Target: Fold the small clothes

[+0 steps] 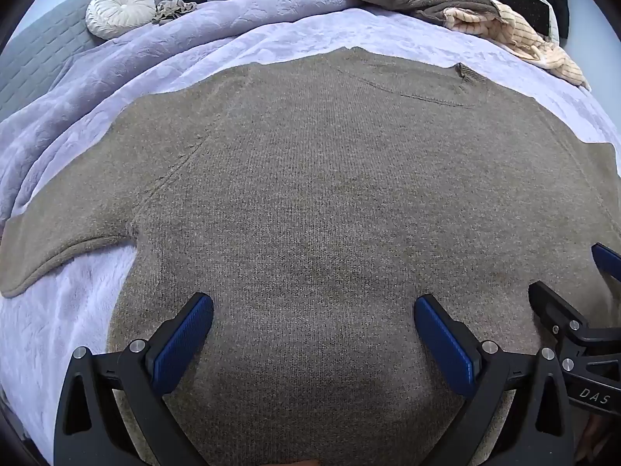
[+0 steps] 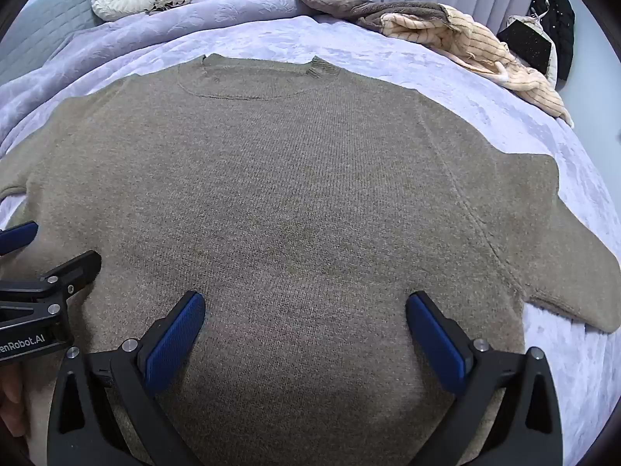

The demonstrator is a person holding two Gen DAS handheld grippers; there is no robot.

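Note:
A grey-brown knit sweater [image 1: 310, 194] lies flat on the lilac bed cover, neck away from me, both sleeves spread out to the sides; it also shows in the right wrist view [image 2: 295, 194]. My left gripper [image 1: 313, 310] is open and empty above the sweater's lower body. My right gripper [image 2: 305, 306] is open and empty just to its right, also above the lower body. The right gripper shows at the right edge of the left wrist view [image 1: 574, 291], and the left gripper at the left edge of the right wrist view [image 2: 50, 256].
The lilac bed cover [image 1: 77, 124] is bunched at the back left. A round white cushion [image 1: 120, 9] leans on a grey headboard [image 1: 35, 54]. A pile of brown and cream striped clothes [image 2: 446, 27] lies at the back right. A dark bag [image 2: 531, 42] stands beyond it.

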